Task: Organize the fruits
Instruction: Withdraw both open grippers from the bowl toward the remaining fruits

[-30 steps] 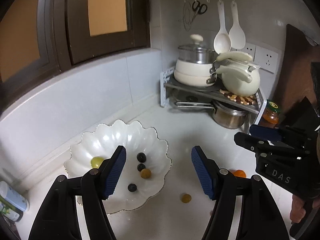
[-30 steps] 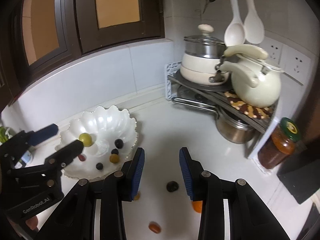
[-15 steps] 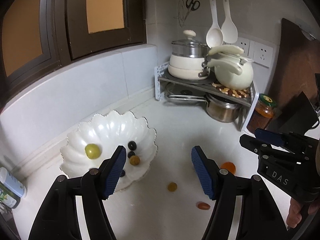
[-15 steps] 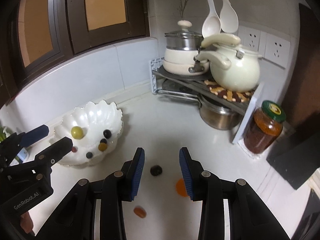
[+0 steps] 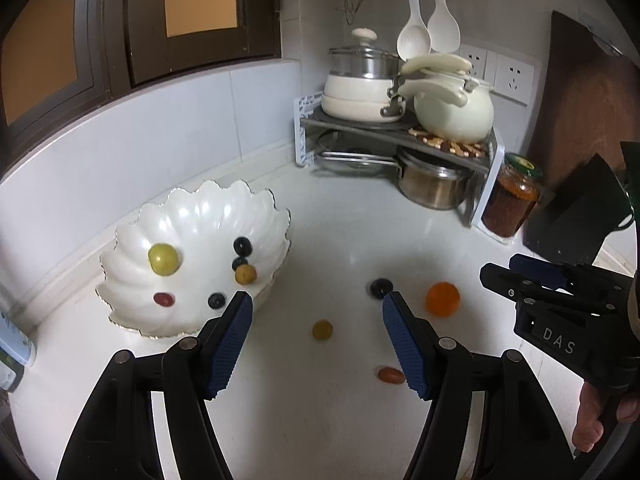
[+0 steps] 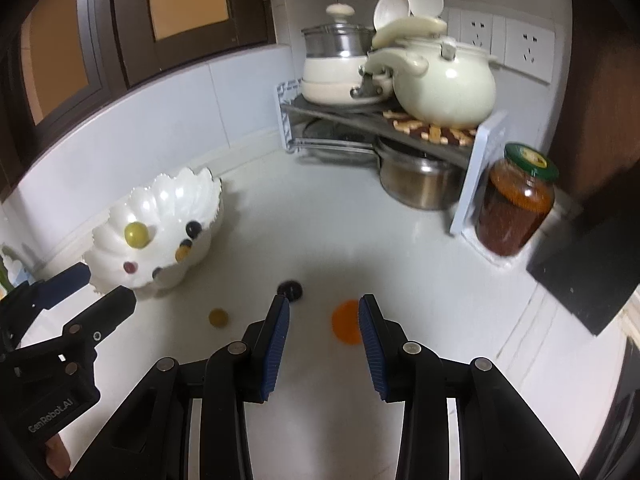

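A white scalloped bowl (image 5: 200, 216) (image 6: 168, 200) holds a green fruit (image 5: 163, 259), a red one (image 5: 163, 299), a yellow-brown one (image 5: 245, 274) and dark berries. On the counter lie a dark berry (image 5: 380, 288) (image 6: 291, 289), an orange fruit (image 5: 442, 299) (image 6: 346, 322), a small yellow fruit (image 5: 322, 330) (image 6: 218, 317) and a red fruit (image 5: 390, 375). My left gripper (image 5: 316, 336) is open and empty above the yellow fruit. My right gripper (image 6: 324, 340) is open and empty, just above the orange fruit and dark berry.
A corner rack (image 5: 400, 132) holds cream pots and a steel pot. A jar of red sauce (image 5: 510, 200) (image 6: 516, 204) stands beside it. A dark board (image 5: 568, 216) leans at the right. A bottle (image 5: 12, 360) stands at the left edge.
Both grippers have pulled back and risen, so the bowl and loose fruits look farther away. The right gripper has opened wider and shifted right toward the orange fruit.
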`<state>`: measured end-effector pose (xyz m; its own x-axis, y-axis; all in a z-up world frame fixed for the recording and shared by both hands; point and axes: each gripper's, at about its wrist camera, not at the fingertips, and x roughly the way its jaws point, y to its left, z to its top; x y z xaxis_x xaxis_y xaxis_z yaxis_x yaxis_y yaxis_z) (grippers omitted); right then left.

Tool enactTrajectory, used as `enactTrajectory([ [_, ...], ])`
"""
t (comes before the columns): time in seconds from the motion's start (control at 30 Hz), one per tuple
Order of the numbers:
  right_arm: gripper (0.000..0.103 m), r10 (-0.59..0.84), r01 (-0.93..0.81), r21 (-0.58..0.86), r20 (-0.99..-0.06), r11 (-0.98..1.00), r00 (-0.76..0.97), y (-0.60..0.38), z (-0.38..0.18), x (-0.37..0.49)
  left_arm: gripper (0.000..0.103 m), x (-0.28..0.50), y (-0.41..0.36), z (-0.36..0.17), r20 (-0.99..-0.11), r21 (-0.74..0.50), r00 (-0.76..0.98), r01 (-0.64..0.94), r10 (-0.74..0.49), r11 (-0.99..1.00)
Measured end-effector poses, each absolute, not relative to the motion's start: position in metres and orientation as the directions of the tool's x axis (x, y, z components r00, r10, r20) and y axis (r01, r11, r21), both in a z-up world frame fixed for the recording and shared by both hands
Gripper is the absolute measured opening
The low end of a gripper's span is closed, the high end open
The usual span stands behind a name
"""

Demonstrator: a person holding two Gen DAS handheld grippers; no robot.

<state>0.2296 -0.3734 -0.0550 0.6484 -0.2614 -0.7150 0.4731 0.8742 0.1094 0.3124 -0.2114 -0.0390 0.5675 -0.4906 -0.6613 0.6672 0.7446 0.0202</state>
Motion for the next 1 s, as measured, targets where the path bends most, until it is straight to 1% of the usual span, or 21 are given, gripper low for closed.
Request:
enactTrajectory([
  [0.1,0.037,-0.244,0.473,0.127,-0.725,0.872,0.644,-0.372,-0.063,0.225,0.067,0.309,-0.21,-0.044,-0.671,0.012,0.551,0.677,-0.496,0.736],
  [0.47,0.037,-0.252,0.483,0.095,-0.757,0.87,0.602,-0.364,-0.091,0.215,0.067,0.302,-0.207,-0.076,-0.717,-0.001,0.508,0.684,-0.477,0.73],
  [0.57,0.037,-0.24,0.488,0.106,-0.768,0.866,0.594,-0.365,-0.098,0.214,0.067,0.302,-0.207,-0.084,-0.725,-0.01,0.496,0.686,-0.478,0.728],
  [0.77,0.037,-0.246,0.49,0.09,-0.778,0.867,0.578,-0.363,-0.108,0.214,0.067,0.303,-0.206,-0.096,-0.731,-0.01,0.494,0.683,-0.471,0.731],
  [0.87,0.037,-0.238,0.49,0.095,-0.784,0.867,0.574,-0.366,-0.114,0.215,0.064,0.303,-0.205,-0.1,-0.727,0.003,0.507,0.678,-0.464,0.735],
  [1.0,0.037,-0.245,0.498,0.086,-0.791,0.863,0.561,-0.368,-0.12,0.219,0.064,0.308,-0.207,-0.106,-0.731,0.018,0.517,0.668,-0.446,0.744],
])
